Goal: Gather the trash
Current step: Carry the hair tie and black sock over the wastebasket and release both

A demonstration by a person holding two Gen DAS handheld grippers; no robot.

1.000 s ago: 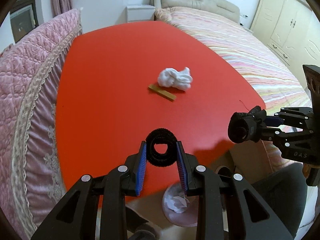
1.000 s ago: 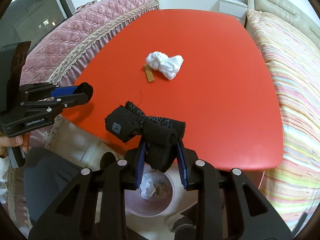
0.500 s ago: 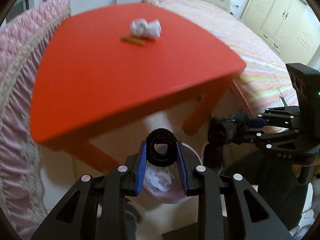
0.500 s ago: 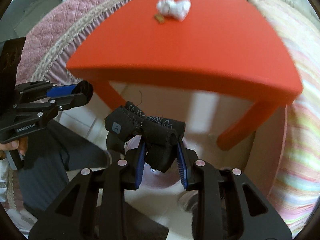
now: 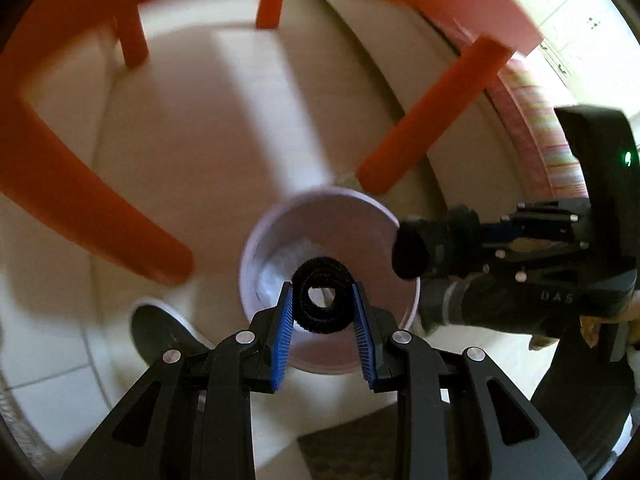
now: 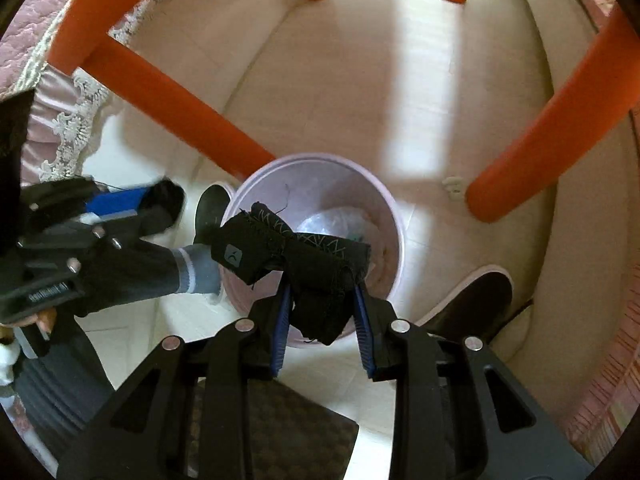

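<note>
Left wrist view shows we have dropped from the tabletop to above the bin (image 5: 256,240), both fingers' pairs clamping black scraps, ready to release.

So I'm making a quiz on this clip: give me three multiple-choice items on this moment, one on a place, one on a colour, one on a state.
1. Where is the bin?
A. on the bed
B. on the floor by the table legs
C. on the table top

2. What colour are the table legs?
A. orange-red
B. white
C. green

3. What is the left tool doing?
A. standing open and empty
B. gripping white tissue
C. clamping a black ring-shaped roll

Answers:
1 B, the bin stands on the tiles between the legs.
2 A, they show orange-red in both views.
3 C, the blue pads press the roll's sides above the bin.
</note>
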